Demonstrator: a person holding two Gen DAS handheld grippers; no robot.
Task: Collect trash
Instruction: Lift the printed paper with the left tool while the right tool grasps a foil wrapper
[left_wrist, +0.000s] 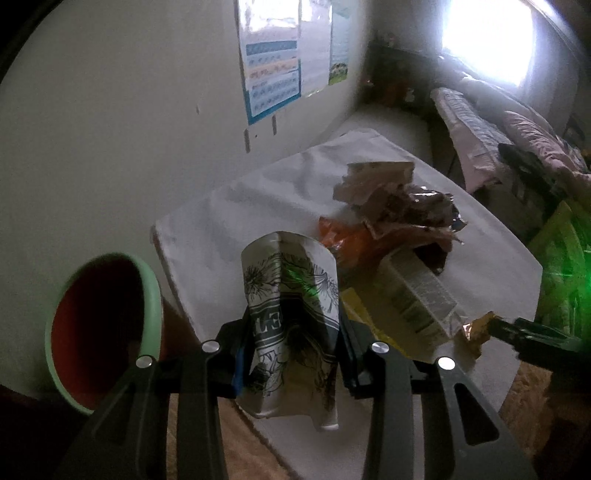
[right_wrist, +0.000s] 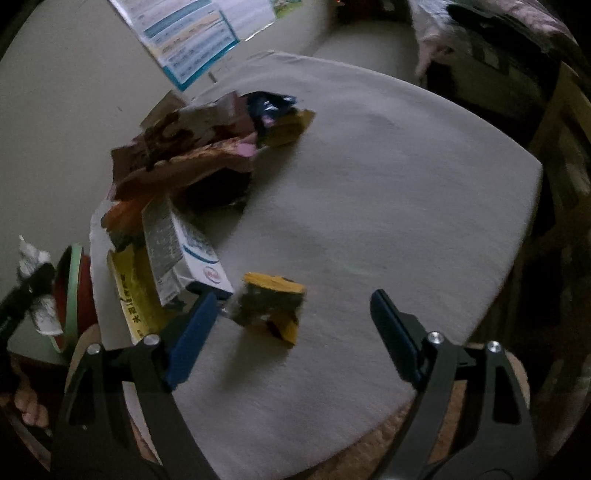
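Left gripper: clamped on crumpled printed wrapper, lifted near the green-rimmed bin; next, drop it in. Right gripper: jaws wide, hovering above yellow wrapper on the cloth; next, lower and close

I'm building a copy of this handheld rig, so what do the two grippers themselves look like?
Both look alike. The left gripper and the right gripper have dark grey linkage arms with elongated cutouts, joined by round silver pivot pins. Their fingers are flat blue pads on black mounts. No cables or markings are visible, and no sleeve shows.
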